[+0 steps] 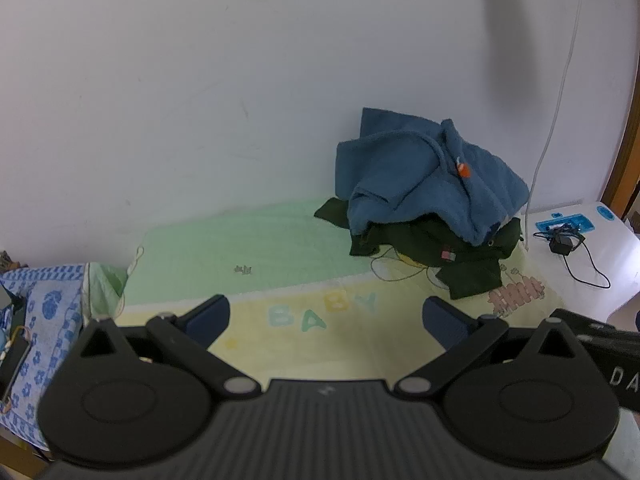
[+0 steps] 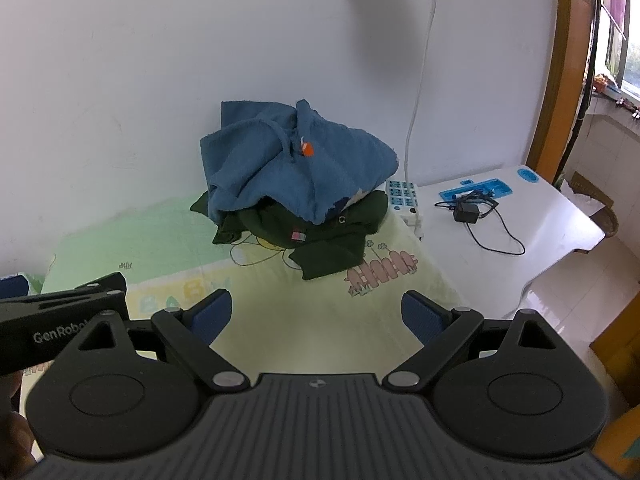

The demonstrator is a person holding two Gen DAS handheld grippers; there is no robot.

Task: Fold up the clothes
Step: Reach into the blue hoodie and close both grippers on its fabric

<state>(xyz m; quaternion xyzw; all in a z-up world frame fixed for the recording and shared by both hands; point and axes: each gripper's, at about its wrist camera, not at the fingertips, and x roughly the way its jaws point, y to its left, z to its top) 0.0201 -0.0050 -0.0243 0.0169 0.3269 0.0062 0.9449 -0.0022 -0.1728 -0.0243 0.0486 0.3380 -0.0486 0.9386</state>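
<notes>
Both tools, left [image 1: 326, 320] and right [image 2: 316, 314], hover agape above the blanket [image 2: 320, 320].

Clothes pile at the far end of the bed [image 2: 320, 300], against the wall [image 2: 140, 80]. Fleece top [image 2: 296, 168] lies on top of the dark garment [image 2: 332, 240], which rests on the bed cover. Right of the bed stands the bench [image 2: 560, 232], carrying a charger [image 2: 466, 213] with its cable; a power strip [image 2: 404, 200] lies between pile and bench. Patterned cloth [image 1: 44, 320] lies left of the bed.
</notes>
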